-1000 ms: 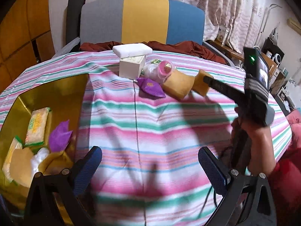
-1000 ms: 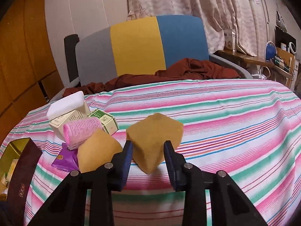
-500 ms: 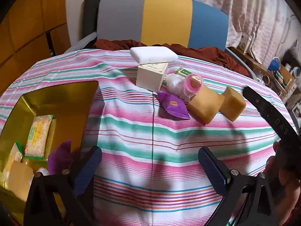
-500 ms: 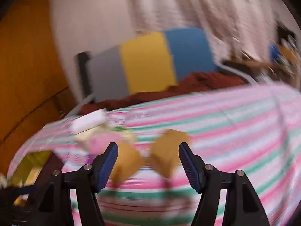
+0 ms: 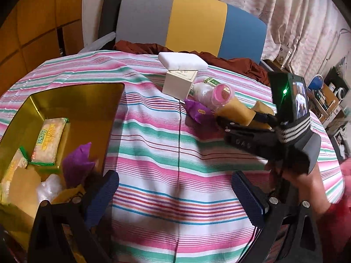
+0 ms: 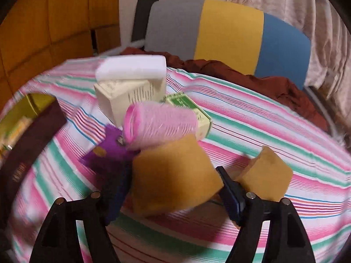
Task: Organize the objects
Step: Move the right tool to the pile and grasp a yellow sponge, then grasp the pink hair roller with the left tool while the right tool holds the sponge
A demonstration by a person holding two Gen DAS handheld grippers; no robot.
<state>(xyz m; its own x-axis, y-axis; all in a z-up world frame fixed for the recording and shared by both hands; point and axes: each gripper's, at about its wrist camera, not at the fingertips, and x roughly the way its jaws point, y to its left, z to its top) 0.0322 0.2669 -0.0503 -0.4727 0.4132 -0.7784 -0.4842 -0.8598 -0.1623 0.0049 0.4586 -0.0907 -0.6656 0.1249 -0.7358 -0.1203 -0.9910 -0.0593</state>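
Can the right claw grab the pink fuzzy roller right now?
Probably not yet. The right claw sits open around a tan sponge block, which lies in front of the pink fuzzy roller and blocks a straight path.

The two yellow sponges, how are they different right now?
The near sponge sits between the right claw fingers; the far sponge lies outside them on the striped cloth. The near one touches the pink roller; the far one sits apart. Both are tan blocks.
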